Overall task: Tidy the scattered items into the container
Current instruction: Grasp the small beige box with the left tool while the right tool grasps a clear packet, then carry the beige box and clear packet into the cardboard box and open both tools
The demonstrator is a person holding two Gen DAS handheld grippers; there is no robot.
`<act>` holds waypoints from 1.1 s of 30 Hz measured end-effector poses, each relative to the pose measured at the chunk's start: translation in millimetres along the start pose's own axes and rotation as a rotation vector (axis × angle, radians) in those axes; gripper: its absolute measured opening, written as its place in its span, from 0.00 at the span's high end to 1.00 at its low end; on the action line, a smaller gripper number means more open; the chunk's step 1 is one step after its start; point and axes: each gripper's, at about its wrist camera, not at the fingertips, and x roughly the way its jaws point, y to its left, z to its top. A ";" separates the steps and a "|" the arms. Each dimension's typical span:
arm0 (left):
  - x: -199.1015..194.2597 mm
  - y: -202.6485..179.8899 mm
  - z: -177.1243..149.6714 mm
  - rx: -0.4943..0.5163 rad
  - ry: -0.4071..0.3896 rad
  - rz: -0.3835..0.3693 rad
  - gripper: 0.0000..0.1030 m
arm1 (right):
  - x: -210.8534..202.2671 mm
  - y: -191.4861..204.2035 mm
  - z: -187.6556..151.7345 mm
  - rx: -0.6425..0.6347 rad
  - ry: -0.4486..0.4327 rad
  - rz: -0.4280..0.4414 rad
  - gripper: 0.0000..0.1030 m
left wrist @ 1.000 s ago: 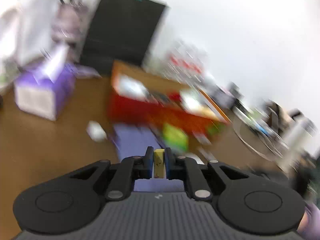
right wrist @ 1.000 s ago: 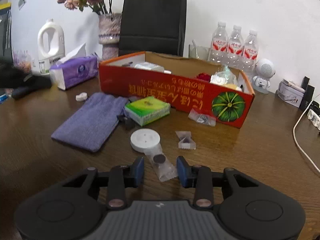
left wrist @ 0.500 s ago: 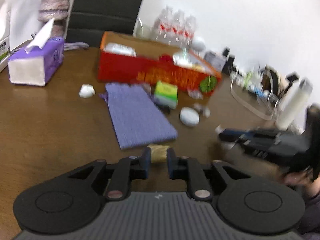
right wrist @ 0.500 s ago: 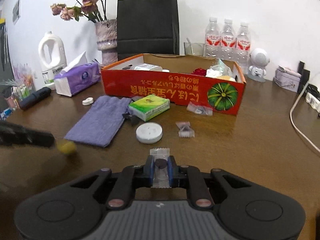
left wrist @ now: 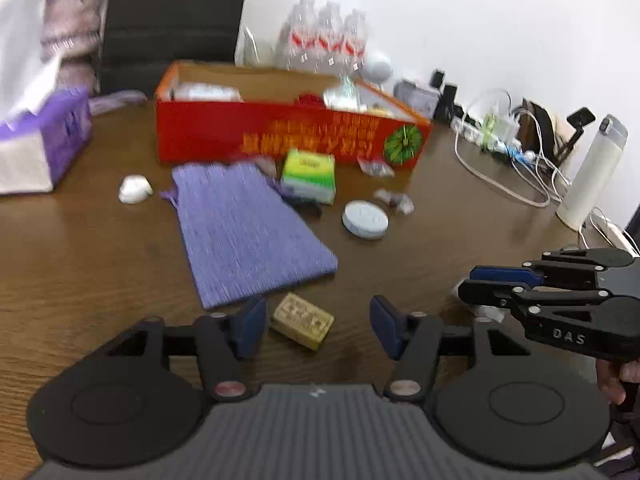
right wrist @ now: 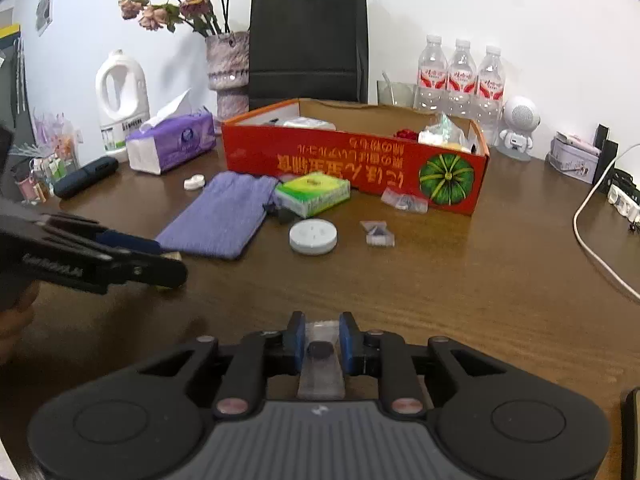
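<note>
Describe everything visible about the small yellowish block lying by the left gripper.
The yellowish block is a small rectangular slab, tan-gold, with faint printed marks on its top face; the material cannot be told. It lies flat and skewed on the brown wooden table, just in front of the near edge of the purple knitted pouch, apart from it. It sits between the fingers of the left gripper, whose jaws are opening and do not press it. In the right wrist view that gripper mostly hides it.

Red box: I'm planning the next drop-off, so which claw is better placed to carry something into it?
Right. The right claw has a clear packet between its opening jaws, facing the red box. The left claw is opening, its yellow block on the table.
</note>
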 end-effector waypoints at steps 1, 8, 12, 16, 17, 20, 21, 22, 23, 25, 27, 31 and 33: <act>0.7 0.6 0.3 0.002 0.004 -0.005 0.36 | -0.6 0.2 -1.2 0.002 0.000 0.004 0.80; 2.7 -3.7 -1.0 0.039 0.007 -0.009 0.50 | 1.3 0.5 -2.1 -0.006 0.011 -0.005 0.79; -0.4 -3.7 -4.5 0.029 0.005 -0.016 0.67 | -5.3 3.8 -4.7 -0.017 0.028 0.001 0.74; -4.8 -8.6 -9.1 0.001 -0.013 0.015 0.69 | -4.1 4.9 -11.1 -0.020 0.019 -0.012 0.86; -7.3 -9.2 -10.1 -0.023 -0.019 0.014 0.69 | -3.9 4.7 -10.6 -0.015 0.019 -0.017 0.86; -23.1 -7.9 -7.6 -0.084 -0.088 -0.017 0.69 | -4.8 1.3 -9.6 0.006 0.007 -0.017 0.87; -30.2 -7.9 -4.3 -0.099 -0.117 -0.013 0.69 | -5.8 -0.7 -8.4 0.017 -0.004 -0.017 0.87; -36.3 -8.7 0.2 -0.107 -0.142 -0.006 0.69 | -7.8 -2.6 -6.6 0.027 -0.018 -0.018 0.87; -42.6 -10.0 8.1 -0.114 -0.172 0.005 0.69 | -9.8 -4.8 -3.6 0.034 -0.036 -0.024 0.87; -49.2 -11.9 30.5 -0.125 -0.218 0.018 0.69 | -14.3 -13.1 10.5 0.046 -0.079 -0.056 0.87; -51.6 -13.6 64.3 -0.120 -0.271 0.016 0.69 | -19.7 -27.0 35.1 0.065 -0.130 -0.071 0.87; -27.6 -22.2 138.2 -0.048 -0.307 0.006 0.69 | -25.8 -59.4 111.0 0.067 -0.257 -0.068 0.87; 3.0 -26.3 178.3 -0.025 -0.265 -0.014 0.68 | -12.2 -77.4 148.4 0.077 -0.256 -0.040 0.87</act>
